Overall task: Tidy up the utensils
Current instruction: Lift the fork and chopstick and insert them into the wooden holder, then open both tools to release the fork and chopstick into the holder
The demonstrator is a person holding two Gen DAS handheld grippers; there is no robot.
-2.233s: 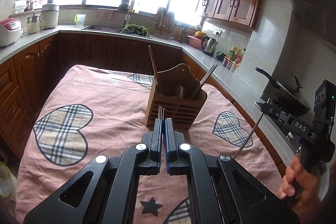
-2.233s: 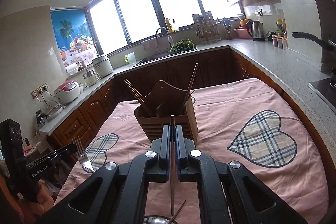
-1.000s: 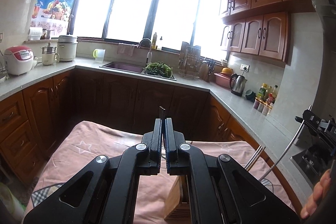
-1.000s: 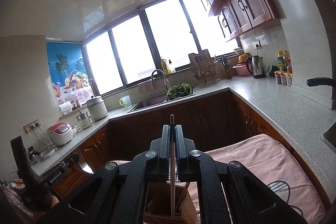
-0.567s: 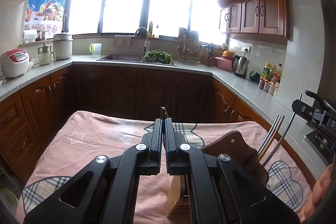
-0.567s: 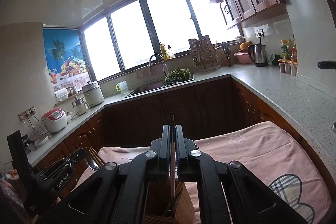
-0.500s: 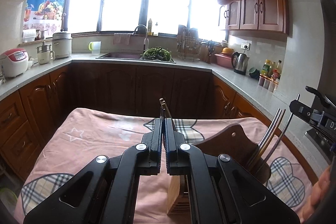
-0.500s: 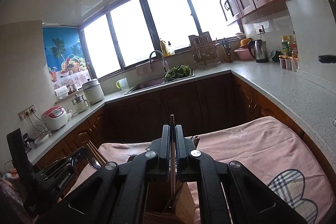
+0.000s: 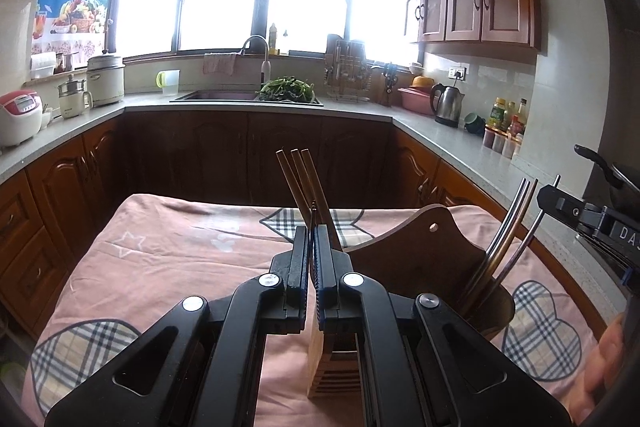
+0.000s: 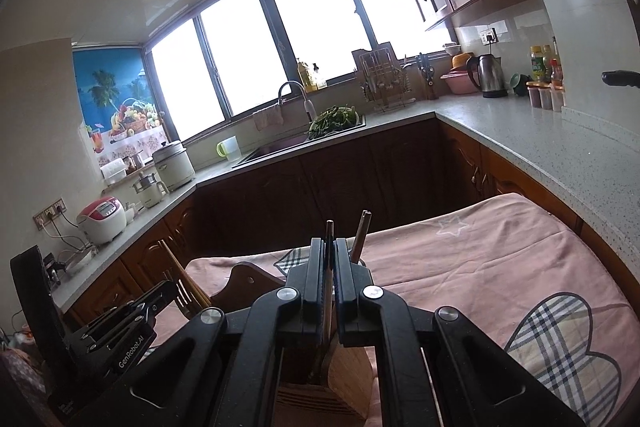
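Both grippers sit over the holder [image 9: 404, 267], a wooden utensil box on the pink cloth [image 9: 168, 259].

Left gripper [image 9: 311, 247]: jaws closed down to a sliver on a fork [image 9: 314, 207]; only its dark tip shows at 12 o'clock above the pads. The rest runs down between the jaws, out of sight. Long axis close to vertical. The holder lies at 4–5 o'clock from these jaws, directly below and slightly right. Three brown chopsticks [image 9: 302, 183] stand in its near compartment, leaning toward 11 o'clock, just behind the fork tip.

Right gripper [image 10: 329, 259]: jaws pinched on a thin metal handle [image 10: 329, 231], probably a spoon. The rod runs from 12 o'clock straight down to 6, into the holder's open top [image 10: 320, 383]. Whether its lower end has bottomed out I cannot tell. A second rod [image 10: 362, 233] stands at 1 o'clock, already in the box.

Judgement: the right hand's piece looks aligned and partly in, so release seems close. The left must stay clear of the chopsticks while descending.
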